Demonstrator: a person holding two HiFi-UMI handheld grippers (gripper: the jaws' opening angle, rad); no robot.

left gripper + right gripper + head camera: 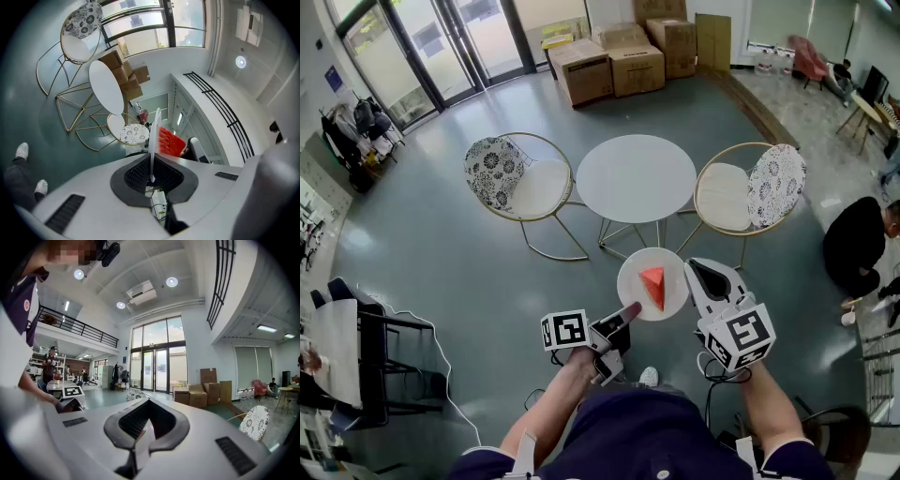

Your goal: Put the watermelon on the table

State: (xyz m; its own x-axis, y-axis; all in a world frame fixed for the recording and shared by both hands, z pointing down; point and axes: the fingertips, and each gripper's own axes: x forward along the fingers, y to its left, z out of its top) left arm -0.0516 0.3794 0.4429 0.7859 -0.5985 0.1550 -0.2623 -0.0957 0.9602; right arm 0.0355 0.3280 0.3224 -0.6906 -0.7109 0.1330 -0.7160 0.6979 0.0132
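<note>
Spreading across the whole head view, the glossy grey-green floor (459, 272) carries a bare round white pedestal table (636, 178) at twelve o'clock from the person. The table is flanked at ten and two o'clock by gold wire-framed chairs with floral backs (517, 178), and brown cardboard boxes (623, 58) are stacked far beyond. At six o'clock from the table and well short of it, a small round white plate (628, 270) is held above the floor by both tools. The left gripper (628, 314) is clenched on the rim at seven o'clock of the plate, and the right gripper (701, 278) is clenched on the rim at three o'clock. Each gripper view shows the thin rim pinched edge-on between closed pads. A red triangular wedge of watermelon (653, 286) lies loose at the plate's centre, touching neither tool. The wedge is probably light and soft, and likely to slide on the smooth plate if it tilts. Direct pinching could crush it, so the stiff rim, taken at opposite sides and kept level, is the better hold. The plate itself looks rigid but breakable, and its thin rim offers little purchase.
</note>
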